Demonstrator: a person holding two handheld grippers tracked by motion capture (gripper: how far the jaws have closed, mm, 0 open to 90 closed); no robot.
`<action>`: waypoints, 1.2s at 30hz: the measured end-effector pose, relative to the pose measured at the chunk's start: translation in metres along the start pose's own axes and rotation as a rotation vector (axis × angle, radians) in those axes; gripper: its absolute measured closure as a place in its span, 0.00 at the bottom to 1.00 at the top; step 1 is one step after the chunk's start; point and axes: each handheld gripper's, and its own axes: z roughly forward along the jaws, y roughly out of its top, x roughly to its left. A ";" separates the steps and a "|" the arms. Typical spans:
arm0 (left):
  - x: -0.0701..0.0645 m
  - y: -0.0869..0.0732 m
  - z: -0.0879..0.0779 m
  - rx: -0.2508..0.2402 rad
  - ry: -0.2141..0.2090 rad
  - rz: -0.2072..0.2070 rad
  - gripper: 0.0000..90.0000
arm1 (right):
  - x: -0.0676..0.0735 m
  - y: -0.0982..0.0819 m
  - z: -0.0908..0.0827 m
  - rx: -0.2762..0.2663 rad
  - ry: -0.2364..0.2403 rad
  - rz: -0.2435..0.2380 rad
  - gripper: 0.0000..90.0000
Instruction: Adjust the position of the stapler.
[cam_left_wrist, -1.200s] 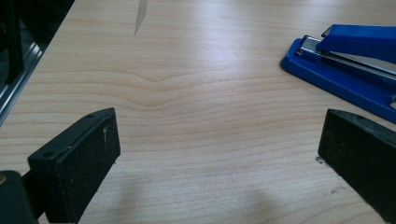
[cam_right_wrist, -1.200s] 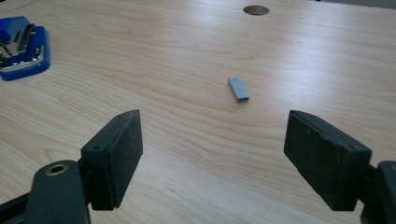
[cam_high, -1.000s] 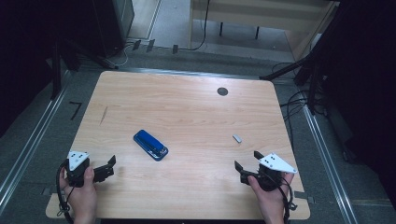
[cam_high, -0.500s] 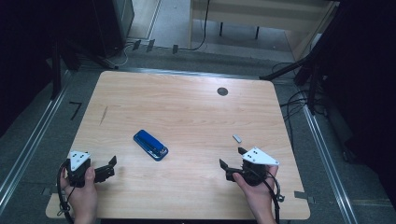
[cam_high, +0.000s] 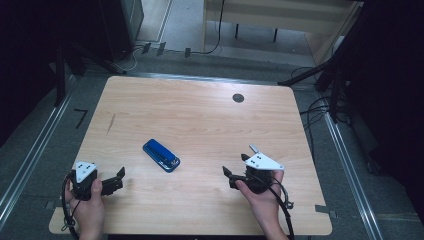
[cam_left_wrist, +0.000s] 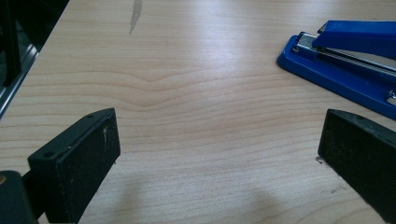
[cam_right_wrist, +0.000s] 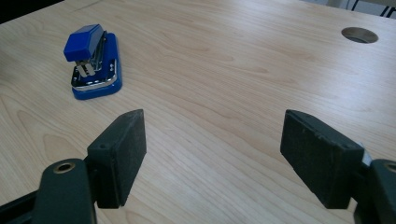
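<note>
The blue stapler (cam_high: 161, 155) lies on the table (cam_high: 200, 115), between my two grippers, its long axis running from far left to near right. My right gripper (cam_high: 228, 177) points left at it, jaws apart with nothing between them, though they have just been closing a little. My left gripper (cam_high: 119, 180), jaws also apart and empty, is slightly nearer to it.

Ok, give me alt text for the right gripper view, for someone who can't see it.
A blue stapler sits on a light wooden table, ahead and to the left of the open right gripper, whose two black jaws frame bare wood. A round cable hole lies at the far right.
</note>
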 end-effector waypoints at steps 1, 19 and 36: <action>0.000 0.000 0.000 -0.001 0.001 -0.001 0.00 | 0.002 0.001 0.002 0.001 0.001 0.001 0.26; 0.000 0.000 0.001 0.007 -0.006 0.001 0.00 | 0.024 0.019 0.028 0.005 0.054 -0.014 0.34; 0.000 0.000 0.001 0.010 -0.011 0.001 0.00 | 0.042 0.023 0.048 0.041 0.076 -0.039 0.37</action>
